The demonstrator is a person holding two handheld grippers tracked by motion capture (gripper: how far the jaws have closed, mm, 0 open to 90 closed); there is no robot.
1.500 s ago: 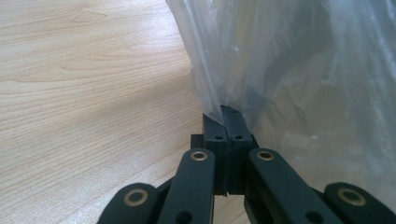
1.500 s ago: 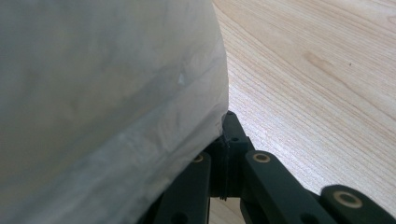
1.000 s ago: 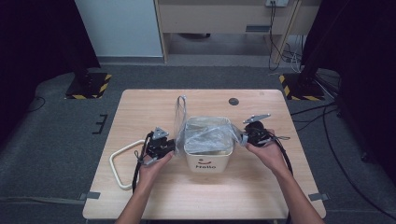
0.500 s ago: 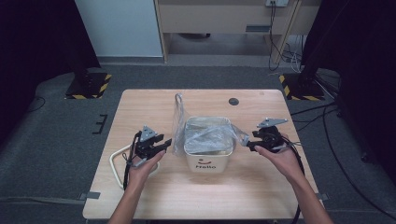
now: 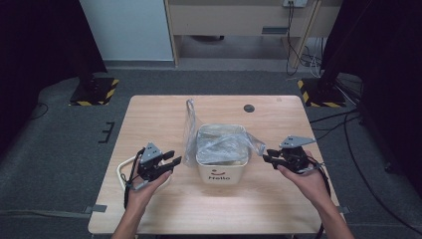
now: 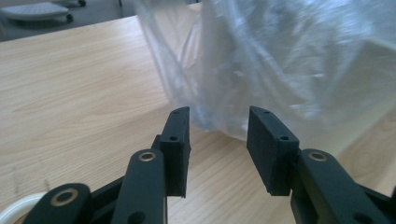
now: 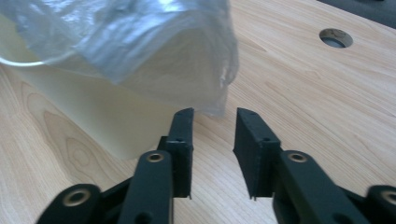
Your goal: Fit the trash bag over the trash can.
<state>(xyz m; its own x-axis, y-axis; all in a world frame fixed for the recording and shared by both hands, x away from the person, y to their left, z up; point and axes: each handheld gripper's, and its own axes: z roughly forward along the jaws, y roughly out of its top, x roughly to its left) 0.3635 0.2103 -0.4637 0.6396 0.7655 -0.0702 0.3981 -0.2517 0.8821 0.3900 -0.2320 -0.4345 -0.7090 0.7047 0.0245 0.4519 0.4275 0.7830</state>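
High view: the small cream plastic bin [image 5: 222,171] stands near the middle of the light wooden table [image 5: 149,114], lined with a clear, crinkled plastic bag [image 5: 221,144] that spills over its rim. One flap of bag stands up at the bin's left, another trails out to the right. My left gripper [image 5: 171,162] sits just left of the bin, apart from the bag. My right gripper [image 5: 266,156] sits just right of it, tips close to the trailing flap. A white looped handle [image 5: 121,172] lies by the left hand. A dark round hole [image 5: 249,108] marks the tabletop behind the bin.

Left gripper view: jaws parted, nothing between the pads. They have just eased slightly closer. The bag hangs just ahead of the tips.

Right gripper view: jaws apart, just been closing, empty. The bag's lower corner hangs just beyond the gap, not pinched. Bin wall at left, hole at upper right.
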